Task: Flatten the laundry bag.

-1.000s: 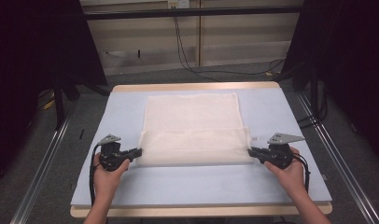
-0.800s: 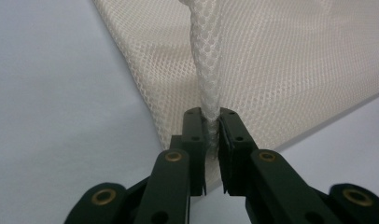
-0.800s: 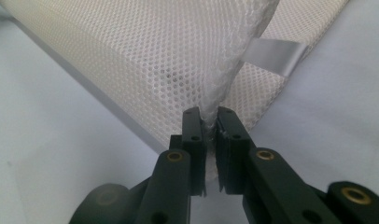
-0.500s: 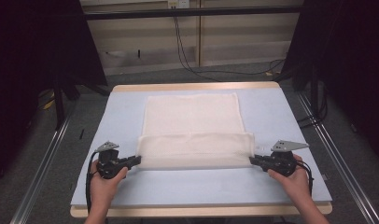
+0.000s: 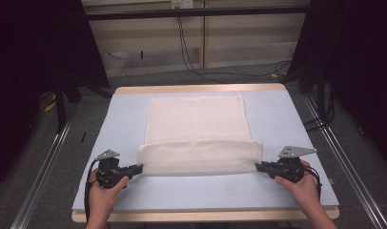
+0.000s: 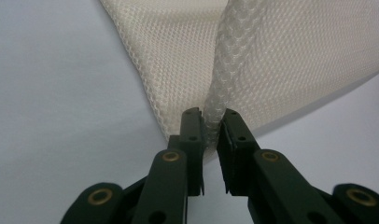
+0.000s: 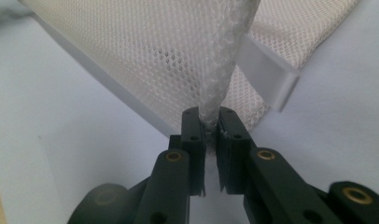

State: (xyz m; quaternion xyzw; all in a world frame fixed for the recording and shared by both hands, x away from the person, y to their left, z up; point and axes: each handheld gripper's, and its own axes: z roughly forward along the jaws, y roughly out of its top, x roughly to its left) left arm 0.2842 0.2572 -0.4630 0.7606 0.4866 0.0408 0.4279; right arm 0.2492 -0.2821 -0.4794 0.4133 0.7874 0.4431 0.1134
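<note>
A cream mesh cloth (image 5: 196, 119) lies on the pale blue table top (image 5: 287, 119), its near part folded back over itself in a raised roll. My left gripper (image 5: 140, 167) is shut on the roll's left corner, and my right gripper (image 5: 258, 165) is shut on its right corner. In the left gripper view the jaws (image 6: 211, 116) pinch a bunched edge of the cloth (image 6: 290, 56). The right gripper view has the jaws (image 7: 208, 114) clamped on a twisted corner of the cloth (image 7: 145, 51), beside a white tag (image 7: 267, 74).
The table's wooden front edge (image 5: 206, 215) runs just below my hands. Metal rails (image 5: 39, 176) line the floor on both sides. Black cables (image 5: 191, 52) hang at the back wall, and dark stands flank the table.
Both grippers have drawn a little toward the table's front edge with the cloth's corners, and the folded roll has come nearer with them.
</note>
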